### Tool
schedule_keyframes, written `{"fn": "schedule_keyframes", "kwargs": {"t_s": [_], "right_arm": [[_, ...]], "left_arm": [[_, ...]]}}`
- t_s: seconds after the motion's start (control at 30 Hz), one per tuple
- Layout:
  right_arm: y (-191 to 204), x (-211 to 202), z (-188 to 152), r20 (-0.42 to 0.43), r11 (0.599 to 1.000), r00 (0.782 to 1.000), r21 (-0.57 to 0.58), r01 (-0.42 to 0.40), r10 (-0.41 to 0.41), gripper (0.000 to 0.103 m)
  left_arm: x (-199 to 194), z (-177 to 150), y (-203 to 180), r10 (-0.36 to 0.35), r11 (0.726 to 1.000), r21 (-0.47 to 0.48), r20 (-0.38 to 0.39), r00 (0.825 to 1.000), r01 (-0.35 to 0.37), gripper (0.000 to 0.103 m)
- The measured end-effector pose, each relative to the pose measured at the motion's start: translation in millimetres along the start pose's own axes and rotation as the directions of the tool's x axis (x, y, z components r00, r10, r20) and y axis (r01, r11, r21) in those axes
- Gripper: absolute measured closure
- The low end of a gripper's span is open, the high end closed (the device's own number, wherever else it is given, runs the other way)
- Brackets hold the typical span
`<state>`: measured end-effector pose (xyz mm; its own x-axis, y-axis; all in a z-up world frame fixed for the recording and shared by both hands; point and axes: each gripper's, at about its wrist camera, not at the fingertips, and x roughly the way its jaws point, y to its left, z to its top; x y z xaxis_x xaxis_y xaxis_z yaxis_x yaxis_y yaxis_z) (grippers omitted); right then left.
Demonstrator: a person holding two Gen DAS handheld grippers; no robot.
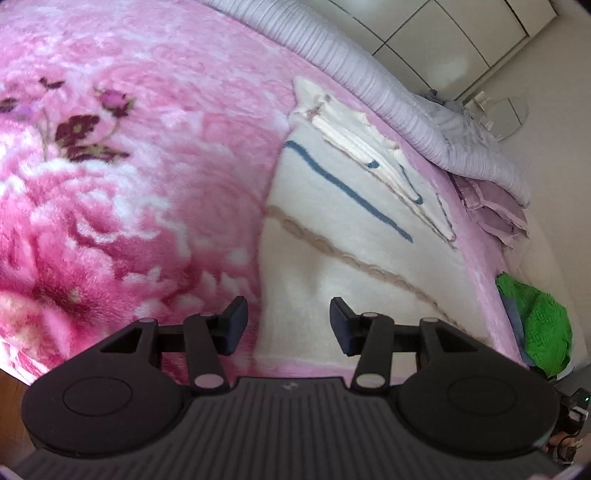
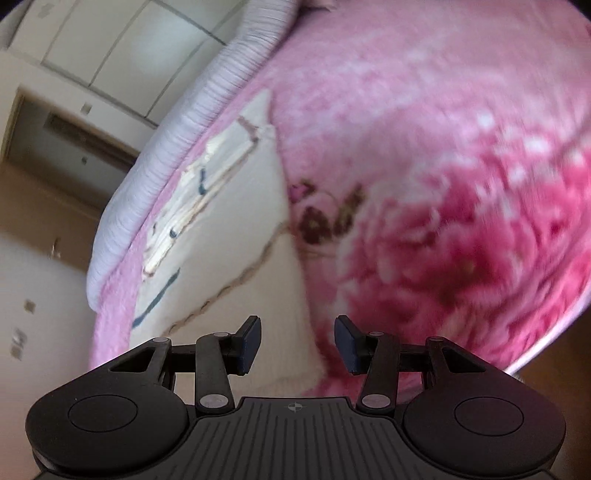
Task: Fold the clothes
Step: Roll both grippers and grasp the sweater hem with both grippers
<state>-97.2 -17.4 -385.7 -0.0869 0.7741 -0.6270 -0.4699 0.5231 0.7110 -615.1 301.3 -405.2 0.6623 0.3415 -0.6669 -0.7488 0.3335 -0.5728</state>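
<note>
Left claw: jaws parted, nothing held between them. It is carried low over the bed, pointed along the near edge of the cream garment, one pad over the pink blanket, the other over the cream cloth.

Right claw: likewise released and empty. It is tilted, looking down at the near corner of the same garment, where cream meets pink. The view is smeared, so this claw is judged to be in motion.

Garment: laid flat on the blanket at the bed's side, near the ribbed lilac quilt. A blue line and a beige looped line are seen across it. Beyond, at its far end, several cream layers are seen stacked. Whether that is a fold of this piece or separate folded items cannot be told.

Risks, as judged:
- The plush blanket could be pinched together with the cloth if a pad is driven too deep at the hem, since both are soft and lie flush.
- The layered far end could be dragged askew if the near edge is pulled before it is lifted clear.
- An uneven lift by the two claws would be expected to skew any crease.

Farther off: a green cloth past the bed's corner, and pale cupboards behind.
</note>
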Motion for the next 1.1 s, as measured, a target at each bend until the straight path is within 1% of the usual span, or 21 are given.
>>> {"fn": "schedule_keyframes", "kwargs": {"t_s": [0.13,0.2,0.4,0.53,0.57,0.63,0.73,0.8,0.9,0.93,0.97,1.0,1.1], "right_arm": [[-7,16,5,-0.02,0.999,0.999,0.023,-0.024,0.024,0.055],[-7,24,9,-0.027,0.998,0.998,0.017,-0.053,0.053,0.055],[-7,43,25,-0.084,0.991,0.988,-0.013,-0.134,0.132,0.055],[-10,58,29,-0.1,0.981,0.976,0.028,-0.193,0.195,0.055],[-10,61,29,-0.104,0.978,0.972,0.035,-0.207,0.209,0.055],[-11,64,28,-0.103,0.974,0.969,0.047,-0.223,0.226,0.055],[-12,61,25,-0.103,0.971,0.965,0.047,-0.236,0.239,0.056],[-16,59,23,-0.098,0.969,0.964,0.051,-0.243,0.247,0.061],[-18,59,20,-0.085,0.971,0.968,0.053,-0.233,0.236,0.068],[-16,58,20,-0.087,0.975,0.972,0.046,-0.216,0.219,0.07],[-14,58,20,-0.09,0.979,0.975,0.039,-0.198,0.201,0.078],[-13,57,20,-0.093,0.982,0.978,0.032,-0.184,0.186,0.083],[-9,51,18,-0.105,0.987,0.981,0.022,-0.16,0.161,0.083]], "left_arm": [[11,11,13,-0.065,0.997,-0.04,-0.013,0.998,0.064,0.06],[21,17,15,-0.097,0.994,-0.045,-0.024,0.995,0.096,0.06],[51,36,16,-0.186,0.981,-0.06,-0.057,0.981,0.183,0.06],[53,34,17,-0.21,0.977,-0.056,-0.06,0.976,0.207,0.06],[51,32,17,-0.216,0.976,-0.056,-0.061,0.975,0.212,0.063],[47,28,19,-0.218,0.975,-0.054,-0.061,0.974,0.215,0.067],[47,24,20,-0.226,0.973,-0.057,-0.049,0.973,0.224,0.067],[49,23,19,-0.23,0.972,-0.059,-0.039,0.972,0.228,0.067],[51,20,16,-0.226,0.973,-0.055,-0.023,0.974,0.225,0.071],[51,19,16,-0.221,0.974,-0.061,-0.019,0.975,0.22,0.077],[51,18,17,-0.218,0.973,-0.076,-0.022,0.976,0.216,0.082],[50,17,18,-0.217,0.972,-0.096,-0.03,0.976,0.213,0.093],[49,14,24,-0.216,0.969,-0.13,-0.033,0.976,0.211,0.095]]}}
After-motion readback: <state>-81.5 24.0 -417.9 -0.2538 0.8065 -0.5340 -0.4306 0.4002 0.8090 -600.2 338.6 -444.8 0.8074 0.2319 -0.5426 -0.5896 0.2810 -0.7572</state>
